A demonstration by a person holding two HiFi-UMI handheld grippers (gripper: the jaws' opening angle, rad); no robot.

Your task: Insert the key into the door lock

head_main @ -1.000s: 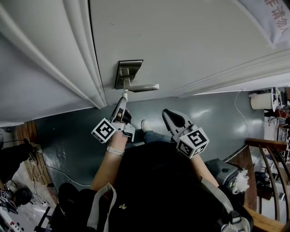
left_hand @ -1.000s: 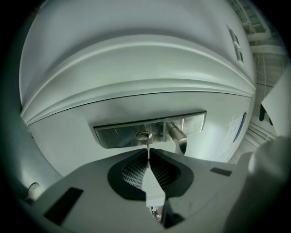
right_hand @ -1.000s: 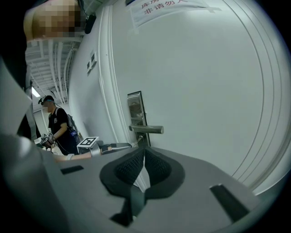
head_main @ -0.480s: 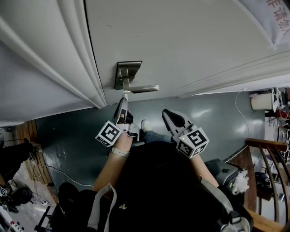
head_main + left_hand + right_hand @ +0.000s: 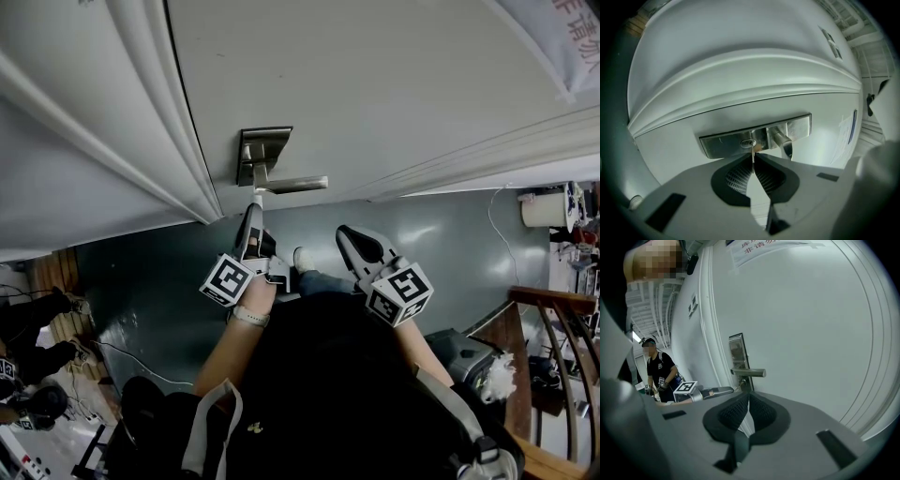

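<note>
My left gripper (image 5: 753,157) is closed on the key (image 5: 753,151). The two jaws press it from both sides, and the thin metal blade stands out from between their tips, seen edge-on. The blade points straight at the keyhole (image 5: 748,143), a small oval cylinder in the steel lock plate (image 5: 722,144) of the grey door (image 5: 740,79). The tip of the key meets the keyhole at its lower edge; how deep it has entered, I cannot tell. Just beside the keyhole, on the same plate, sits the lever handle (image 5: 784,143), and the key is apart from it.

In the head view the left gripper reaches the door under the lever handle, with its tip just beneath the place where the handle joins the plate. Its marker cube (image 5: 228,279) is close to my wrist. The plate is near the edge of the door, next to the moulded door frame (image 5: 141,122).

My right gripper (image 5: 748,398) has its jaws together, and nothing is between them. It is held to the right of the left one, well apart from the door, above the floor (image 5: 441,234). Its camera looks along the door and shows the lever handle, the left gripper below it, a paper notice (image 5: 764,247) high on the door, and a person (image 5: 660,369) in dark clothes standing further back
</note>
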